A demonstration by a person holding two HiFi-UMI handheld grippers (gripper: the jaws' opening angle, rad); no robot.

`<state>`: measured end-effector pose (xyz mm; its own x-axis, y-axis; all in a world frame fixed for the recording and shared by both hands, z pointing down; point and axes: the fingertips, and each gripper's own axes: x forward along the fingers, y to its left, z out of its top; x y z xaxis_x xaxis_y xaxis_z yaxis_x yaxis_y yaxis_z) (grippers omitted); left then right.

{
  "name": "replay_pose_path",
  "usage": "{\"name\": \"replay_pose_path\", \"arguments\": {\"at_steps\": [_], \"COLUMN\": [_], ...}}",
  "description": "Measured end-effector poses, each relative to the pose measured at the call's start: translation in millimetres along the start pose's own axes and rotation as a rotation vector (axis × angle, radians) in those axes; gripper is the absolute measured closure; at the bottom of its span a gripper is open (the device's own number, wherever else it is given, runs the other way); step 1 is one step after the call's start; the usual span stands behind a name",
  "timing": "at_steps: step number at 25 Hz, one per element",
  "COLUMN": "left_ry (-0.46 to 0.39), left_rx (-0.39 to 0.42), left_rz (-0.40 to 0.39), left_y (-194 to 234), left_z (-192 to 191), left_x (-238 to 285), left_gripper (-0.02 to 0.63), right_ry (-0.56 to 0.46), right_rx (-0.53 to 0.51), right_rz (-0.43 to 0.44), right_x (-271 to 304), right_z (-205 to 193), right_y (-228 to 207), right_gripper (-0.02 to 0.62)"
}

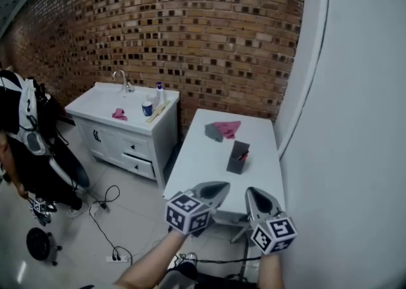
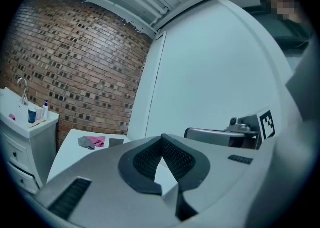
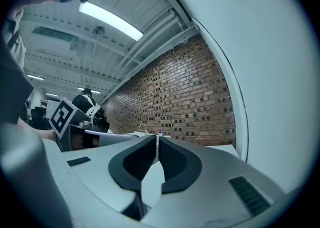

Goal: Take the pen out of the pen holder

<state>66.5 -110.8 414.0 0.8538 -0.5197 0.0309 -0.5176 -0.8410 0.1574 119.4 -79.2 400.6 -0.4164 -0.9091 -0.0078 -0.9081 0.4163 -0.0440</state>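
Note:
A dark grey pen holder [image 1: 237,157] stands on the white table [image 1: 203,161], near its right edge, with a red pen [image 1: 243,154] sticking out of it. Both grippers hover side by side at the table's near end, well short of the holder. My left gripper [image 1: 217,188] is shut with nothing between its jaws, and the same shows in its own view [image 2: 162,137]. My right gripper [image 1: 252,193] is also shut and empty [image 3: 158,137]. In the left gripper view the holder [image 2: 116,142] is partly hidden behind the jaw.
A pink cloth [image 1: 228,128] and a grey cloth [image 1: 213,132] lie at the table's far end. A white sink cabinet [image 1: 124,126] stands to the left, a white wall [image 1: 355,123] to the right. A person [image 1: 25,135] and floor cables [image 1: 104,218] are at the left.

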Motion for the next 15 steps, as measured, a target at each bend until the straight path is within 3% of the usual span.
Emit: {"name": "replay_pose_path", "arguments": {"at_steps": [15], "left_ry": [0.052], "left_rx": [-0.029], "left_rz": [-0.086], "left_y": [107], "left_z": [15], "left_x": [74], "left_gripper": [0.606], "right_ry": [0.057], "right_rx": [0.024], "right_rz": [-0.091], "right_x": [116], "right_z": [-2], "right_y": [-59], "right_gripper": [0.578]}}
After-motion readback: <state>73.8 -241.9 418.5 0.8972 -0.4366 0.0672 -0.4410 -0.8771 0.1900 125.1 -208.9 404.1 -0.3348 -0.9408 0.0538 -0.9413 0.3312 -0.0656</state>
